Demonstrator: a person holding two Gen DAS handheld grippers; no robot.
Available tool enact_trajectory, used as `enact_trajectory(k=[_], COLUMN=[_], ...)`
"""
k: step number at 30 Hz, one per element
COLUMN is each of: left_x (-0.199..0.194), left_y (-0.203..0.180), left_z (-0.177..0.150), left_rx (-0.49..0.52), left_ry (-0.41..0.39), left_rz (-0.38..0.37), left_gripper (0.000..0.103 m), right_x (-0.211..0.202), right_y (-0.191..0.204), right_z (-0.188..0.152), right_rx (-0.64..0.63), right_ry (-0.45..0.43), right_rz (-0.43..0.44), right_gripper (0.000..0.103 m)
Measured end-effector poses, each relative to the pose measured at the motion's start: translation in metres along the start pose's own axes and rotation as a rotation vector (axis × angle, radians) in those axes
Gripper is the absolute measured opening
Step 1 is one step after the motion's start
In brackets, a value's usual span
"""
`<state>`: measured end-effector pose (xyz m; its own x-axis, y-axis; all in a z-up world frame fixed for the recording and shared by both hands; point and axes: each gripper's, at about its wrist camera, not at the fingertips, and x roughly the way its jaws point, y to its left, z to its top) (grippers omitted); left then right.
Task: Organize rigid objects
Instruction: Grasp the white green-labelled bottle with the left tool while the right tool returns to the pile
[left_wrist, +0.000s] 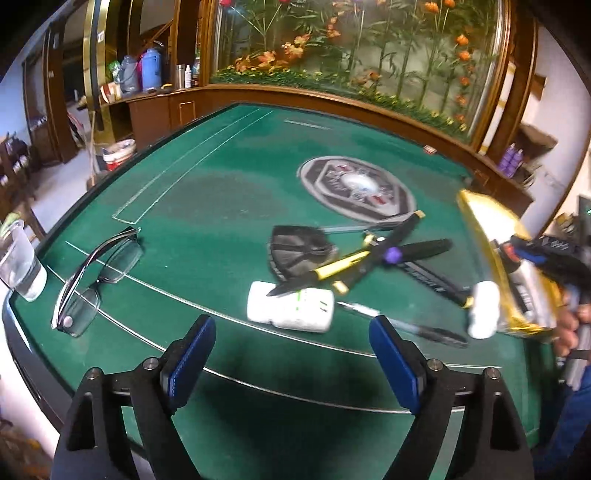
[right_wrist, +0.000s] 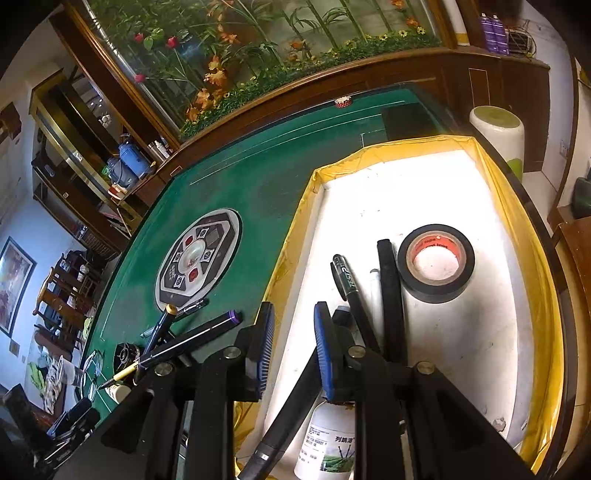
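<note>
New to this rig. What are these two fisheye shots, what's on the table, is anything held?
There is no robot arm: a person carries a pair of hand-held tongs in each hand, with a camera on each looking along its two fingers.

The left wrist view shows the left tongs with blue pads spread wide and nothing between them, over a green table. On the felt lie glasses, a white bottle, a pile of pens and a glass of water.

The right wrist view shows the right tongs over a yellow-rimmed white tray. The gap between the pads is narrow and looks empty. In the tray lie a black tape roll, a black pen and a labelled white bottle.

So neither pair holds anything.
</note>
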<state>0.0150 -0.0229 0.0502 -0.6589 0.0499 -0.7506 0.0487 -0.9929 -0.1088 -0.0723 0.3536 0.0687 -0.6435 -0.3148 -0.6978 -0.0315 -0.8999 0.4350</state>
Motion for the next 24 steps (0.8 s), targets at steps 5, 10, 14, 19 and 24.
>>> enact_trajectory(k=[5, 10, 14, 19, 24], left_x=[0.027, 0.047, 0.050, 0.045, 0.042], left_y=[-0.003, 0.012, 0.015, 0.011, 0.012], left_z=[0.003, 0.010, 0.011, 0.003, -0.002], left_rx=[0.025, -0.063, -0.087, -0.056, -0.043], left_ry=[0.037, 0.082, 0.101, 0.096, 0.085], left_rz=[0.044, 0.025, 0.000, 0.005, -0.001], left_gripper=[0.088, 0.081, 0.064, 0.064, 0.064], right_x=[0.000, 0.000, 0.004, 0.017, 0.036], right_y=[0.009, 0.036, 0.079, 0.131, 0.150], right_z=[-0.003, -0.013, -0.040, -0.088, -0.115], right_rx=[-0.034, -0.142, -0.315, -0.561, -0.687], right_ry=[0.000, 0.017, 0.078, 0.179, 0.222], right_rz=[0.018, 0.093, 0.202, 0.267, 0.213], right_gripper=[0.021, 0.026, 0.028, 0.026, 0.024])
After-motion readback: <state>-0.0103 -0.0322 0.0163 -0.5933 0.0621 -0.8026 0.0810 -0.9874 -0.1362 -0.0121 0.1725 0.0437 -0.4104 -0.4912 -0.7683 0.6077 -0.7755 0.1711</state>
